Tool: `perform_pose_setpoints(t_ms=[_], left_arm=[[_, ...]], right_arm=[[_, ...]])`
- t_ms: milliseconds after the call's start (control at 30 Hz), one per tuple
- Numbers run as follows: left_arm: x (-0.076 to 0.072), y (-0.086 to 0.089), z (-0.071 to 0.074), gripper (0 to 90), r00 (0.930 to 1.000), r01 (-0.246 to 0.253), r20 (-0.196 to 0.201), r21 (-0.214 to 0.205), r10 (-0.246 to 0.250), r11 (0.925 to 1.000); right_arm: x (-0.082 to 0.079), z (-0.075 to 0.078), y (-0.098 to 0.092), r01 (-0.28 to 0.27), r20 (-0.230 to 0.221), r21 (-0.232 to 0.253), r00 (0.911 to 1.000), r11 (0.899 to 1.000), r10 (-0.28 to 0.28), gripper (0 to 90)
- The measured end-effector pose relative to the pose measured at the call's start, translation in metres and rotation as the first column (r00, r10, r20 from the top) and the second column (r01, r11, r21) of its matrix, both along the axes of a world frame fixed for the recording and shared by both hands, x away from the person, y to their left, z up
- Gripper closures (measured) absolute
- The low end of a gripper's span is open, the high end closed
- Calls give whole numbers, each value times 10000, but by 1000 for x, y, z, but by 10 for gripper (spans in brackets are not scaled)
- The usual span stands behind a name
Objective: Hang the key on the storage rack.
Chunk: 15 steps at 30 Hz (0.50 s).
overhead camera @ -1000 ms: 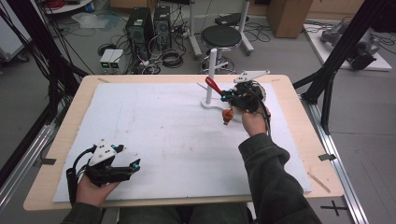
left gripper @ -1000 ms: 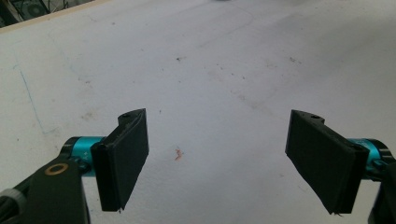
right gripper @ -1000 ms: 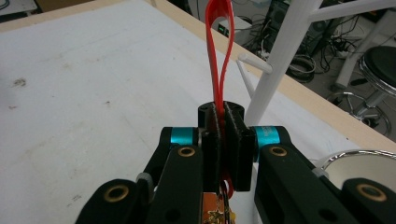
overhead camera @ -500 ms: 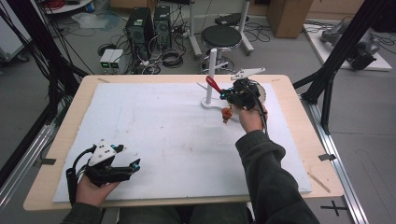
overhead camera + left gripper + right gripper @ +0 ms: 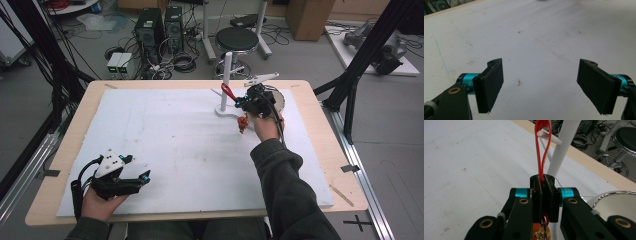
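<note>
White worktop (image 5: pixel 165 130): far right, right gripper (image 5: pixel 543 187) pinches red loop (image 5: pixel 542 150) hooked on stand peg (image 5: pixel 549 138); near left, left gripper (image 5: pixel 541 82) spread, w/ nothing between.

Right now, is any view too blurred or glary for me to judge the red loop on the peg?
Right gripper view: the red loop and white peg read clearly, the near gripper body slightly soft, mild glare on the mirror rim. High view: even light, loop small and coarse. Left gripper view: sharp jaws, soft shadows on the white sheet.
</note>
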<state>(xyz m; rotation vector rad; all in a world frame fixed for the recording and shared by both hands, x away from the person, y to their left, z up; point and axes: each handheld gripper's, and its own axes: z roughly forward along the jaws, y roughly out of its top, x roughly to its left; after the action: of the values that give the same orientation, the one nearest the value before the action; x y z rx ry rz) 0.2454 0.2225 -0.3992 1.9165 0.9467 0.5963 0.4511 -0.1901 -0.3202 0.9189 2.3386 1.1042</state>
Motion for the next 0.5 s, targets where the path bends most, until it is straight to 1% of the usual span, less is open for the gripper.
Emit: perform_pose_setpoints(t_ms=[300,433,500], left_arm=[[0,0,0,217,10000,0,6,0,0,10000],[0,0,0,217,10000,-17,1,14,17,10000],[0,0,0,217,10000,-5,3,24,5,10000]], right_arm=[[4,-6,3,27,-214,-72,9998,10000,-29,855],[7,-9,2,110,-342,35,9994,9999,-109,855],[7,-9,2,113,-315,41,9994,9999,-112,855]])
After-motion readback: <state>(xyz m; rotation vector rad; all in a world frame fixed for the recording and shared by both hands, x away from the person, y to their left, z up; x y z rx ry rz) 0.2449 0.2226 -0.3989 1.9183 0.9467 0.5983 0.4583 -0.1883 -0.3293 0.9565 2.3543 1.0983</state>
